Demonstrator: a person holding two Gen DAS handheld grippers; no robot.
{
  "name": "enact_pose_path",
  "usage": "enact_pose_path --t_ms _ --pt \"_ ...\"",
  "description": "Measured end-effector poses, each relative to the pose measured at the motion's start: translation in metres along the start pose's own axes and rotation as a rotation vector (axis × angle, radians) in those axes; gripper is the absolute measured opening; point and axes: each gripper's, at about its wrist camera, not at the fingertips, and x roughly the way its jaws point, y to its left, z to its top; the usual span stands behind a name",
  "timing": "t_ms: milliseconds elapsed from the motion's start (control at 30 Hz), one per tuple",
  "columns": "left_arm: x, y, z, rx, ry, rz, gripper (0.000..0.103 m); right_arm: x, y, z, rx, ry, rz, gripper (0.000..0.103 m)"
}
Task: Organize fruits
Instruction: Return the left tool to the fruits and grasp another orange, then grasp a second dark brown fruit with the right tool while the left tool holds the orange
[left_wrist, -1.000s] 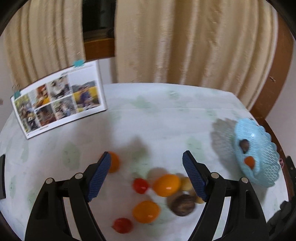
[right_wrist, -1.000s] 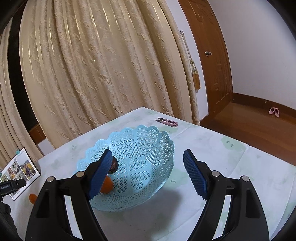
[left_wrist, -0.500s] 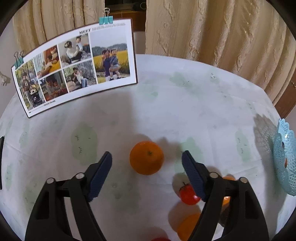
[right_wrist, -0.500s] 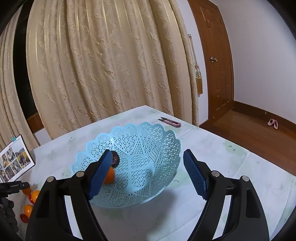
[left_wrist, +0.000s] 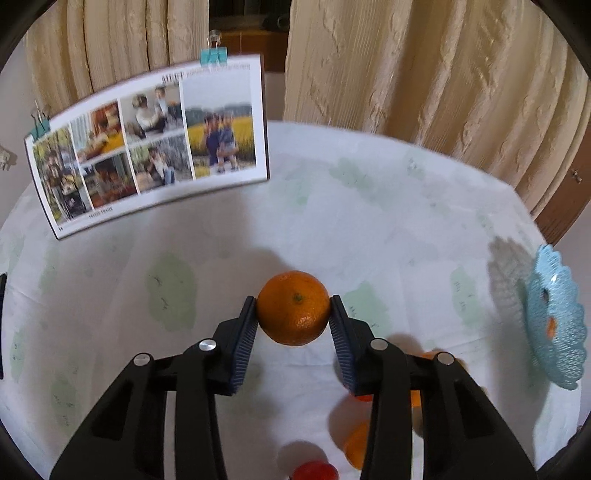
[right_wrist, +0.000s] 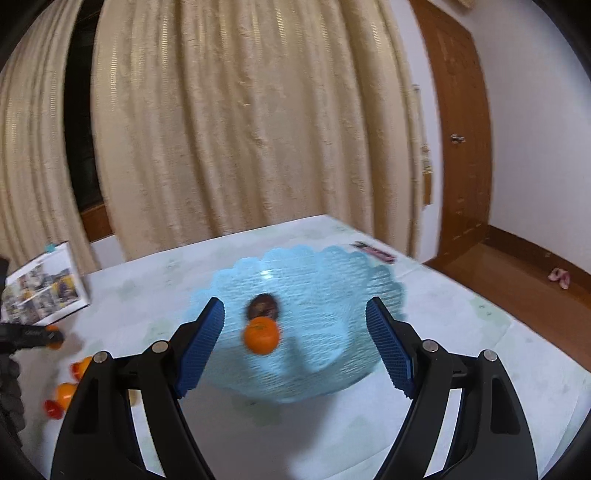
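- Both pads of your left gripper (left_wrist: 293, 314) clamp the orange (left_wrist: 293, 307) just above the table (left_wrist: 369, 221)
- Your right gripper (right_wrist: 295, 343) hangs spread wide over the basket (right_wrist: 332, 280), which holds two fruits

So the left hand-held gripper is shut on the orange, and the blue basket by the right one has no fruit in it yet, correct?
Not quite. The left hand-held gripper is shut on the orange, but the blue basket is not empty: the right wrist view shows an orange fruit and a dark fruit already in it.
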Motion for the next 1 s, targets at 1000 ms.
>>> enact_pose_path --t_ms 1000 --pt "-0.097 -0.001 0.014 -0.031 -0.180 -0.140 0.040 0.063 0.170 -0.069 -0.230 0.558 0.433 0.047"
